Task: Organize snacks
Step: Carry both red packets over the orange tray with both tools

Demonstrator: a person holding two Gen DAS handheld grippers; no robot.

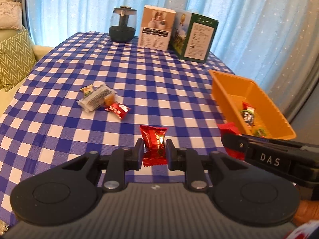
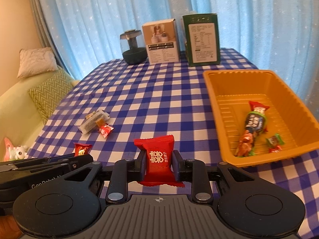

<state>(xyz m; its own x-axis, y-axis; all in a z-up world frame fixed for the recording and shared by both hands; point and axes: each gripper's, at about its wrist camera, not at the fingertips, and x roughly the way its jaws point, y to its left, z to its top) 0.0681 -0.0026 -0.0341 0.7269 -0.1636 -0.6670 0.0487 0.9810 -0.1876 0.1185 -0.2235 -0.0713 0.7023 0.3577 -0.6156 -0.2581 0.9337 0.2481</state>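
My left gripper (image 1: pixel 154 152) is shut on a shiny red candy (image 1: pixel 153 141), held above the checked tablecloth (image 1: pixel 139 75). My right gripper (image 2: pixel 158 162) is shut on a red snack packet with white characters (image 2: pixel 158 155). The orange tray (image 2: pixel 223 91) sits to the right and holds a long dark snack stick (image 2: pixel 252 125) and small candies (image 2: pixel 275 142). A small pile of loose snacks (image 1: pixel 99 97) with a red candy (image 1: pixel 117 109) lies on the cloth to the left. The right gripper with its packet shows at the right of the left wrist view (image 1: pixel 229 139); the left gripper shows at the left of the right wrist view (image 2: pixel 79 155).
A dark glass jar (image 1: pixel 122 24), a white box (image 1: pixel 156 27) and a green box (image 1: pixel 196 37) stand at the table's far edge before a blue curtain. A sofa with cushions (image 2: pixel 47 95) and a small toy (image 2: pixel 14 149) lies to the left.
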